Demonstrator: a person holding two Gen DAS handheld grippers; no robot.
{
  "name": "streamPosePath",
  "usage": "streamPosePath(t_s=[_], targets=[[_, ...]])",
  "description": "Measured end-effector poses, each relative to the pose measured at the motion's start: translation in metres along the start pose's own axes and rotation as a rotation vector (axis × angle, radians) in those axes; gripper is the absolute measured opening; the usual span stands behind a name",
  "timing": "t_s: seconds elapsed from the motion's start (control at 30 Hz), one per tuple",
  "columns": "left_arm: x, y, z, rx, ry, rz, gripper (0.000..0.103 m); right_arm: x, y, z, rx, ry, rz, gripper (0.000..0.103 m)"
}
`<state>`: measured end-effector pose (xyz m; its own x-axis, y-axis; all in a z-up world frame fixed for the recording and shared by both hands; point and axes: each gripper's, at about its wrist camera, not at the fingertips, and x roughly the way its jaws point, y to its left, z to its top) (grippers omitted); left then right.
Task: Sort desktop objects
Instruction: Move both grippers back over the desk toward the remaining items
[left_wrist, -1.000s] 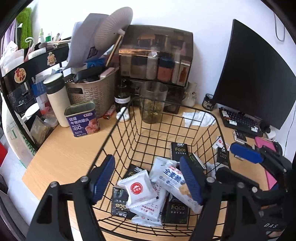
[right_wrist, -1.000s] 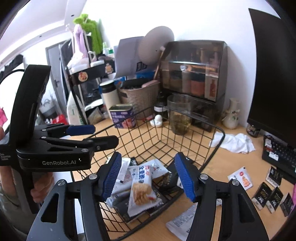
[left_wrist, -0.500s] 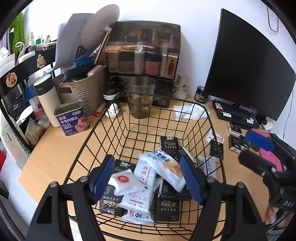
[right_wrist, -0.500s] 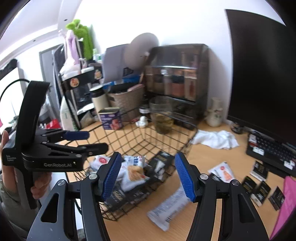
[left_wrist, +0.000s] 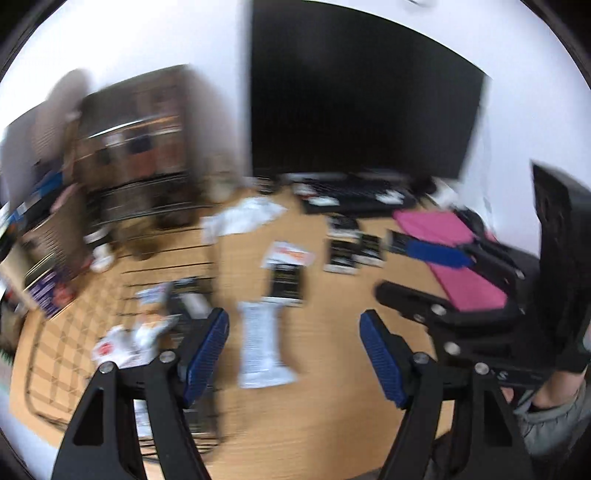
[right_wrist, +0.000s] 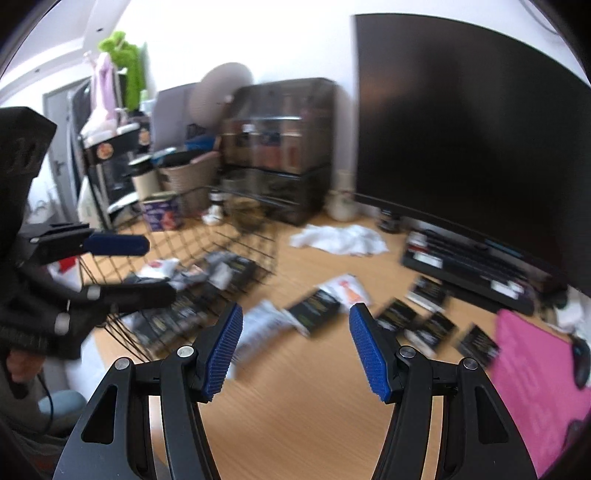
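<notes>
Since the earlier frames both our views have swung off the wire basket and toward the scattered packets by the monitor; the basket, dead ahead before, now sits at the left.

In the left wrist view, heavily blurred, our left gripper (left_wrist: 293, 349) stands wide open with nothing between its blue pads. A white snack packet (left_wrist: 260, 345) lies flat on the wooden desk (left_wrist: 332, 387) just ahead of the gap, nearer the left pad, not touching either. Beyond it lies a black sachet (left_wrist: 286, 284), then a white sachet with orange print (left_wrist: 288, 254). The wire basket (left_wrist: 66, 354), holding packets, is at the left, its near wall just beside the left finger. Bare desk runs ahead and to the right as far as our right gripper (left_wrist: 406, 271), which reaches in from the right, jaws apart and empty, above a pink pad (left_wrist: 454, 254).

In the right wrist view, our right gripper (right_wrist: 295, 349) is about half open and holds nothing. Ahead of the gap lie the black sachet (right_wrist: 314, 306) and the white snack packet (right_wrist: 258, 325), the latter close to the left pad. More black sachets (right_wrist: 424, 321) lie to the right, before the keyboard (right_wrist: 469, 266) and monitor (right_wrist: 461, 133). The wire basket (right_wrist: 207, 269) is at the left, with our left gripper (right_wrist: 144, 267) in front of it. Open desk (right_wrist: 295, 424) fills the foreground.
</notes>
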<state>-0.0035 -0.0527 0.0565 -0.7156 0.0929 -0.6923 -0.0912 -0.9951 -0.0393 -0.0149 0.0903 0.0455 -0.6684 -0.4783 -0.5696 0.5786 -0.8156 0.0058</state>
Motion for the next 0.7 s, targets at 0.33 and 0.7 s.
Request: streamPosePath(t_s=[0.33,0.7], targets=[[0.094,-0.011,-0.012,-0.009,0.157,0.051,0.077,-0.010,-0.054,-0.015,0.049,0.017,-0.055,0.060],[0.136,0.006,-0.029,-0.039,0.203,0.150,0.076,0.024,-0.055,-0.031,0.042,0.078,-0.031,0.060]])
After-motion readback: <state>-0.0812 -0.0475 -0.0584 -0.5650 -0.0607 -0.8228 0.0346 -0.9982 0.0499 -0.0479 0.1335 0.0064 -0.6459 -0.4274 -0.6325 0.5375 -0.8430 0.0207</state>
